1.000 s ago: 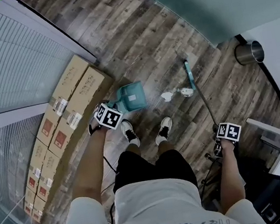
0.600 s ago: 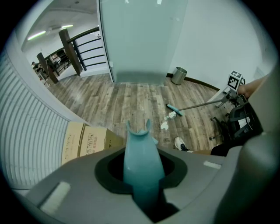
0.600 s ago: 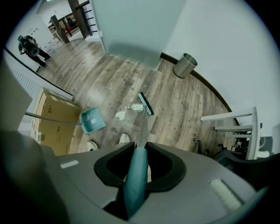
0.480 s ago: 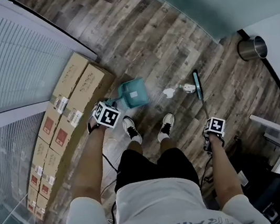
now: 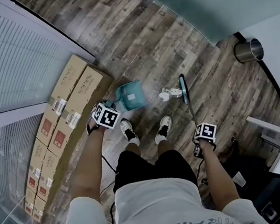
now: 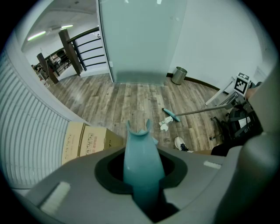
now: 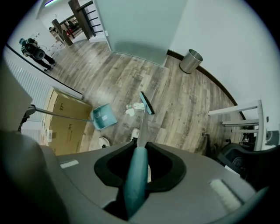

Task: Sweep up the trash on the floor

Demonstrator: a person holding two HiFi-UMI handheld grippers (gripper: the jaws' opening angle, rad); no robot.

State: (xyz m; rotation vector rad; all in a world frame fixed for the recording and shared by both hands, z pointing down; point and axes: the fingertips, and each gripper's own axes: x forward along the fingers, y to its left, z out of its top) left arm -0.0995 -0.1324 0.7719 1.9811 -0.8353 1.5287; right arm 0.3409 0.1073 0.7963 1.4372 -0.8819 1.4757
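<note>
Two grippers are in use, one in each of the person's hands.

In the head view, the left gripper (image 5: 106,115) hangs over the wooden floor (image 5: 133,40), clenched on the handle of a teal dustpan (image 5: 130,95). The dustpan stands on the floor just ahead of the person's shoes (image 5: 128,131), near a row of cardboard boxes (image 5: 73,96). The right gripper (image 5: 205,133) grasps the long broom, whose head (image 5: 183,88) lies on the floor to the right of the dustpan. The white crumpled trash (image 5: 167,94) sits between the two, just beside the broom head. A metal bin (image 5: 249,51) stands well apart, by the wall.

In the left gripper view, the jaws are closed around the teal dustpan handle (image 6: 140,157), whose forked end pokes up past them. Farther off, the broom head (image 6: 171,114) rests on the floor with the trash (image 6: 165,125) just beside it.

In the right gripper view, the jaws clamp the teal grip of the broom handle (image 7: 134,179). The shaft runs from the grip down to the broom head (image 7: 146,103). The trash (image 7: 131,109) lies just to the left of the head (a few pale scraps, too small to identify). The dustpan (image 7: 104,117) stands farther left, in front of the boxes (image 7: 65,127).
</note>
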